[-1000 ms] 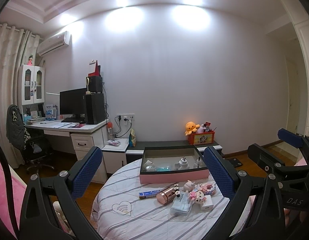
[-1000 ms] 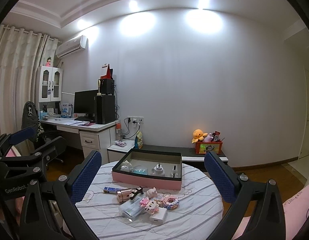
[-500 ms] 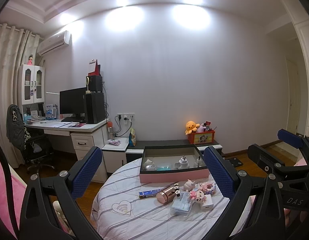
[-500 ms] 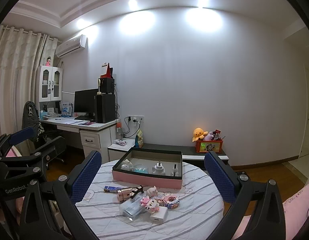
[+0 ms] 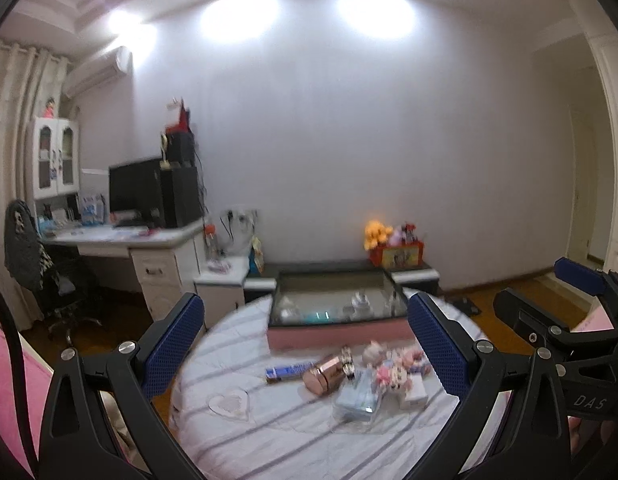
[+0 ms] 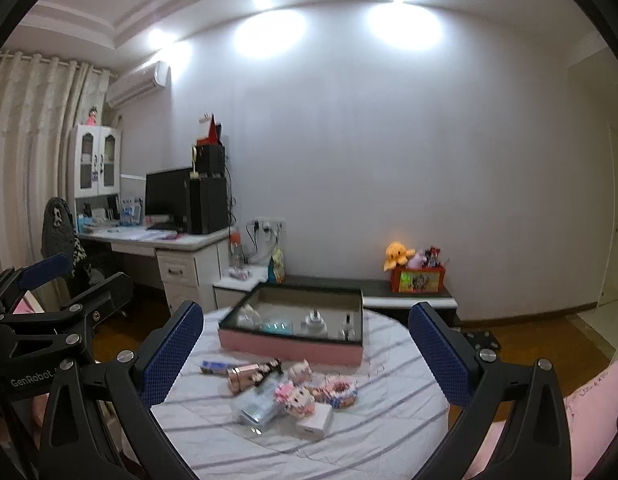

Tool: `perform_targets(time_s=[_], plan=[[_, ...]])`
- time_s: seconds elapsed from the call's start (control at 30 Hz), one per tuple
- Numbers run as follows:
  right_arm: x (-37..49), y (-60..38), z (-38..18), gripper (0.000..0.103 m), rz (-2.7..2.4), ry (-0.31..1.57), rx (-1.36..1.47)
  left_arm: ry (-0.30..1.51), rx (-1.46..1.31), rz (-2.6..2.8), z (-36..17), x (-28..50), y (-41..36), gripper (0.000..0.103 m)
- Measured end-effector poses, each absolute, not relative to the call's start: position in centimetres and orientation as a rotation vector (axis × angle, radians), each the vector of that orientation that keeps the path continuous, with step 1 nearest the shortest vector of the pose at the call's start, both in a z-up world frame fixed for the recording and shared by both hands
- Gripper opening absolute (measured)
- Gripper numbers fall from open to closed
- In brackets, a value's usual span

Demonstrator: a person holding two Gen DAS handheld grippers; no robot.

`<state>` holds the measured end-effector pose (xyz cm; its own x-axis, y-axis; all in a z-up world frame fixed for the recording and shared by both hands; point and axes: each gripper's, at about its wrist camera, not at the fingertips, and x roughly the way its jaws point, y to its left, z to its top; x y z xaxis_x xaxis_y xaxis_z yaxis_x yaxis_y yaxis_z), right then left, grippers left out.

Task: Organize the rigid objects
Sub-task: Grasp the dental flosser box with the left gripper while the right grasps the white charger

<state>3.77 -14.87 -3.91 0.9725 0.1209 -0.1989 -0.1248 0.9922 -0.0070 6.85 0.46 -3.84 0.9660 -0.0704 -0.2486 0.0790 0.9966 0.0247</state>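
The left gripper (image 5: 305, 344) has its jaws spread wide and holds nothing. The right gripper (image 6: 307, 350) is the same, jaws wide apart with nothing in them. Both hang above the near edge of a round desk (image 6: 389, 432) with a striped cloth on it. Out past the jaws, at the far side of the desk, sits a pink box (image 6: 293, 330) with a dark rim. Some small things lie inside it, but they are too blurry to name. Between the jaws and the box lies a little heap of things. In the right view there is a blue tube (image 6: 215, 367) nearest the left jaw, then a shiny pink bottle (image 6: 245, 376), a clear case (image 6: 257, 406), a small pink doll (image 6: 295, 396) and a white block (image 6: 315, 426). They lie close together, and some are touching. In the left view the same bottle (image 5: 325, 374) and tube (image 5: 287, 372) lie in the middle between the jaws, and the right gripper shows at the right edge.
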Motion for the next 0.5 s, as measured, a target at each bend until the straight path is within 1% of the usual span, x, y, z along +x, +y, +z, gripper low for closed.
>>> perform_targets(time_s=[0.27,0.5], plan=[[9.0,-16.9,-10.5,0.103,0.088,0.407,-0.013,0.498,0.022,-0.141,-11.5,13.7,-1.8,0.103],[13.3,-19.3,-17.6,0.103,0.06,0.605,0.007,0.788,-0.009,-0.216,-19.8,19.2,-3.6,0.101]])
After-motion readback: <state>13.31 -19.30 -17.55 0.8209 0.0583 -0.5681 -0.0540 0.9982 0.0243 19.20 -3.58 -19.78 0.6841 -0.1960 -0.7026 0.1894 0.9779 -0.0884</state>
